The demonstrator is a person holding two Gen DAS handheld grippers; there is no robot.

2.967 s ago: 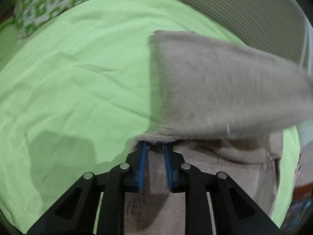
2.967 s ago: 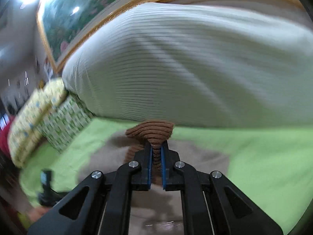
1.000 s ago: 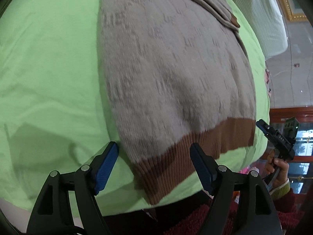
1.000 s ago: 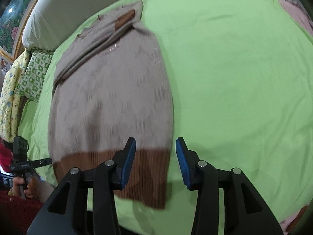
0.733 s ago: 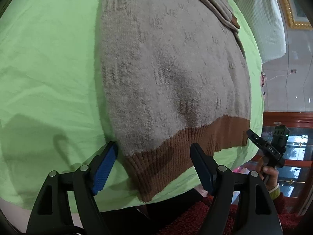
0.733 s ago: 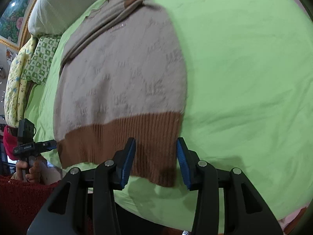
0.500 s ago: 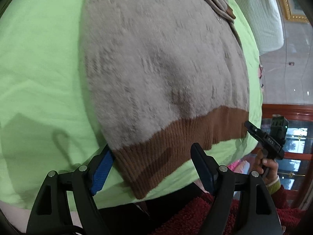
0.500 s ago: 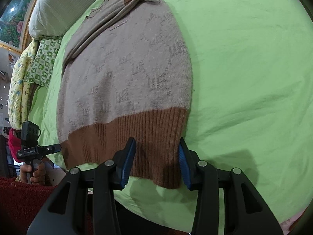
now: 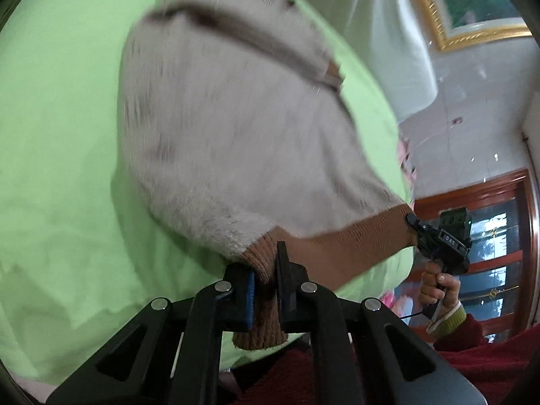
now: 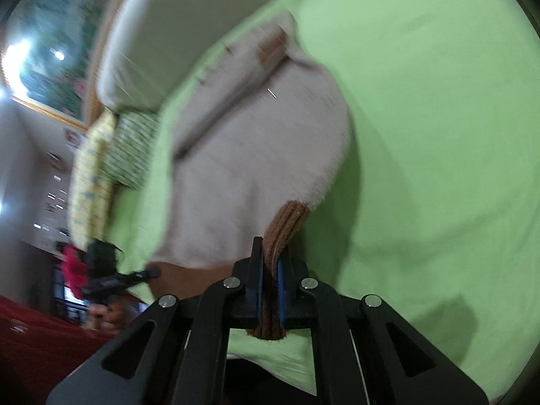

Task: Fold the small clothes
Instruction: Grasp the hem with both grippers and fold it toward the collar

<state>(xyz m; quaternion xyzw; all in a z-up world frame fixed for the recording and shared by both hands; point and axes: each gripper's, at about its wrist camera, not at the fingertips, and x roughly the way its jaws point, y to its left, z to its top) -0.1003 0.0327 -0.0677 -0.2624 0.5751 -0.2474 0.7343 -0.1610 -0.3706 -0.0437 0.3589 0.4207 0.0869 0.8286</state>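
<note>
Beige knitted sweater [image 9: 236, 141] on the green bedsheet [image 9: 57, 135]: left gripper [image 9: 266, 287] and right gripper [image 10: 271, 290] fingers just clamped its brown ribbed hem [image 9: 337, 246], apparently lifting at six o'clock.

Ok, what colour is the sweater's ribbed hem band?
Brown, against a beige body; the hem band shows best in the left wrist view.

bright, even light — motion blur, fisheye-warped dark edges

Both wrist cameras look steeply down along their fingers, close over the bed [image 9: 60, 135]; each view shares the sweater [image 9: 236, 128] and glimpses the other tool [image 9: 438, 239]
</note>
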